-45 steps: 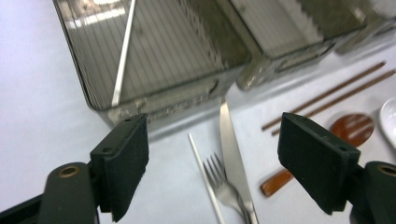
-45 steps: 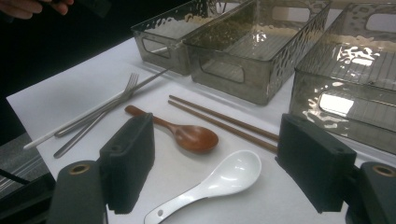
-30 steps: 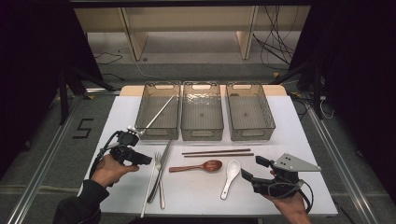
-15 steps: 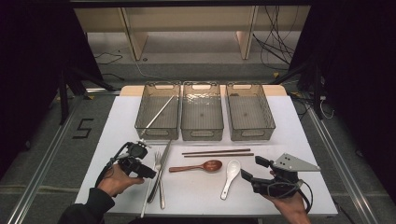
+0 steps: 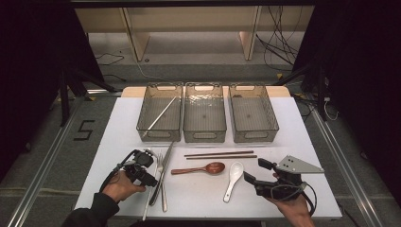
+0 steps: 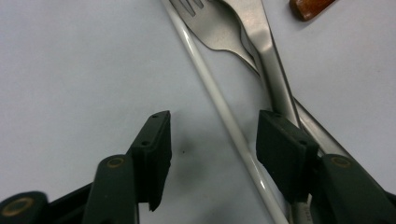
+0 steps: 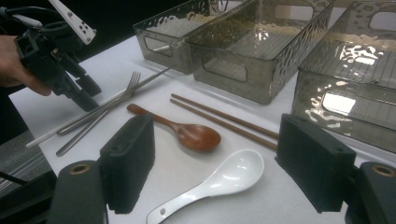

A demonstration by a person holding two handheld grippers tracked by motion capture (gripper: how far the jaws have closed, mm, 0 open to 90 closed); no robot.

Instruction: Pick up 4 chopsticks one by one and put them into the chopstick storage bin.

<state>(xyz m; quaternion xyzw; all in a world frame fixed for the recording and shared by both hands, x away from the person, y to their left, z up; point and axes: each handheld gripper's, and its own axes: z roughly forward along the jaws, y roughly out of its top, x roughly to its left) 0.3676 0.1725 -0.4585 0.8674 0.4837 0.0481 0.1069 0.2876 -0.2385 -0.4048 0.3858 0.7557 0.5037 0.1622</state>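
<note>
My left gripper (image 5: 147, 178) (image 6: 208, 140) is down at the table over the cutlery at the front left. A thin white chopstick (image 6: 210, 88) (image 5: 147, 201) lies between its jaws, close along the right pad. The jaws have just been closing, and a wide gap still separates the left pad from the chopstick. A steel fork (image 6: 219, 32) and knife (image 6: 271, 60) cross just beyond. My right gripper (image 5: 250, 182) (image 7: 219, 163) stands open at the front right, holding nothing, with a white ceramic spoon (image 7: 219, 182) and a wooden spoon (image 7: 196, 135) ahead of it.
Three clear plastic bins (image 5: 204, 135) stand in a row at the back of the white mat. The left bin (image 5: 142, 124) holds another white chopstick (image 5: 161, 113). A pair of brown chopsticks (image 5: 220, 154) lies in front of the bins.
My left gripper has come down and right onto the cutlery, and its jaws have narrowed around the white chopstick. The right gripper has stayed in place.
</note>
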